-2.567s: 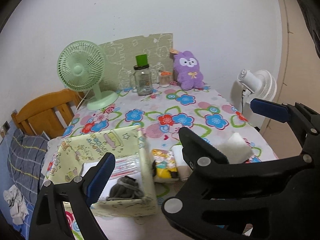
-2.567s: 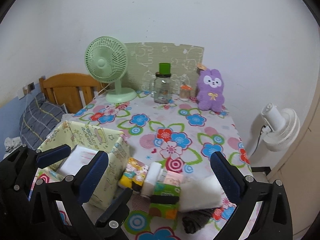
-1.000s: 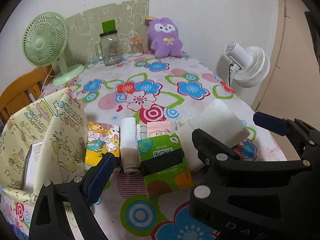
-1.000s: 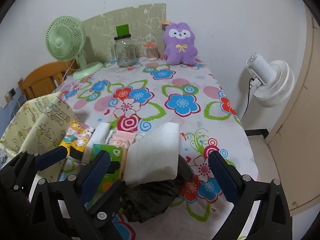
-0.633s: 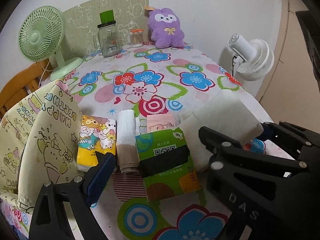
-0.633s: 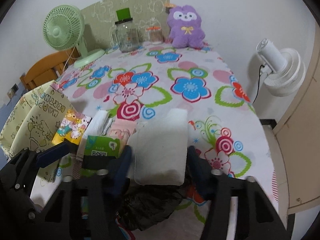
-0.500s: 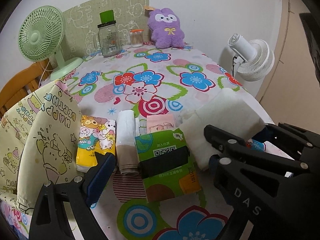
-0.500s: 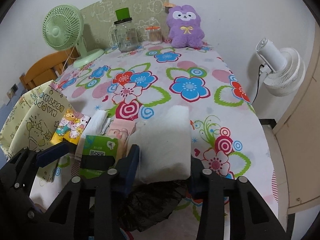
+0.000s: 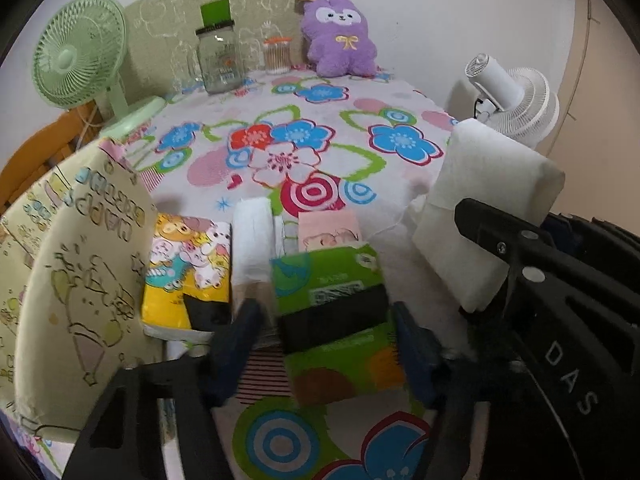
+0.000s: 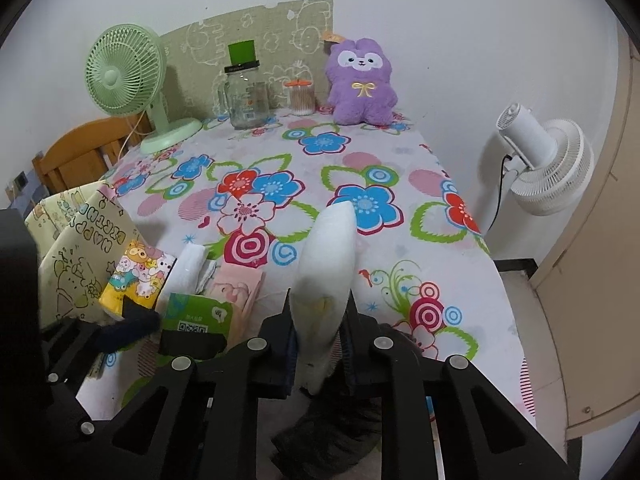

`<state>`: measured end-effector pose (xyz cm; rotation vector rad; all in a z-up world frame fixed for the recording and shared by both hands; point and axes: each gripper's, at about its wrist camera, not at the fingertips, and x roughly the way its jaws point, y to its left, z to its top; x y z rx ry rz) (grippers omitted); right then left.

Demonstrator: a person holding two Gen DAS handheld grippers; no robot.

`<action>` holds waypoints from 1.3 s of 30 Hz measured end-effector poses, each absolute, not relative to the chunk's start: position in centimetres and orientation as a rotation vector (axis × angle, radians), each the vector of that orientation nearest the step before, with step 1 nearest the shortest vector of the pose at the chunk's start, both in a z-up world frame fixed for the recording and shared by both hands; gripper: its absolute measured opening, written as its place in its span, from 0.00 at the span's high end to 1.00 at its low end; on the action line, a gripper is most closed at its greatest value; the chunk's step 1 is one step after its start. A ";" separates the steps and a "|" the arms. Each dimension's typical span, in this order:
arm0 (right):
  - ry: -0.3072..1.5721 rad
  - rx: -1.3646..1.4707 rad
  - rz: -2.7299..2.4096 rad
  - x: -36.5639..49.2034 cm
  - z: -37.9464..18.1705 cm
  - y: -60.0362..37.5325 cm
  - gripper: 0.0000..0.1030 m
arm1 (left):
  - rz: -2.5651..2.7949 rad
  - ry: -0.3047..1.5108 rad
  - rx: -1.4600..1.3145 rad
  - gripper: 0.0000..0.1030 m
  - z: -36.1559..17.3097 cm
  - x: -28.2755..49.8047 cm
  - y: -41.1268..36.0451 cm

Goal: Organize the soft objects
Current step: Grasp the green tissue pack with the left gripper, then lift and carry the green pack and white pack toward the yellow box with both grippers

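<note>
Blue-padded jaws have just been closing on both sides. Nearest the right wrist camera, the right gripper (image 10: 319, 334) is pinched almost shut on the white pack (image 10: 326, 276), squeezing its near end thin so it stands up off the table edge; a second ago those jaws stood wide around it. A dark crumpled cloth (image 10: 332, 436) lies under the gripper.

Just to the left, the left gripper (image 9: 324, 344) has narrowed from wide open to either side of the green tissue pack (image 9: 340, 320); the blur hides whether the pads press it yet, so I judge this grip as forming, not made.

Beside the green pack lie a white roll (image 9: 252, 240), a pink pack (image 9: 330, 230) and a yellow cartoon pack (image 9: 186, 268), which sits against the pale patterned box (image 9: 80, 272) at the left.

Farther back, the flowered tablecloth (image 10: 280, 184) is bare up to a green fan (image 10: 128, 76), a glass jar (image 10: 246, 96) and a purple plush (image 10: 360, 84).

With one soft item gripped, carrying to the box looks next.
</note>
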<state>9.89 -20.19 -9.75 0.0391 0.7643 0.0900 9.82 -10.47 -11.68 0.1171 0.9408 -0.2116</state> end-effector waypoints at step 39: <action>0.659 -0.006 0.065 5.6 -3.8 -18.3 0.80 | -0.218 0.737 0.133 0.48 -3.7 5.0 -8.8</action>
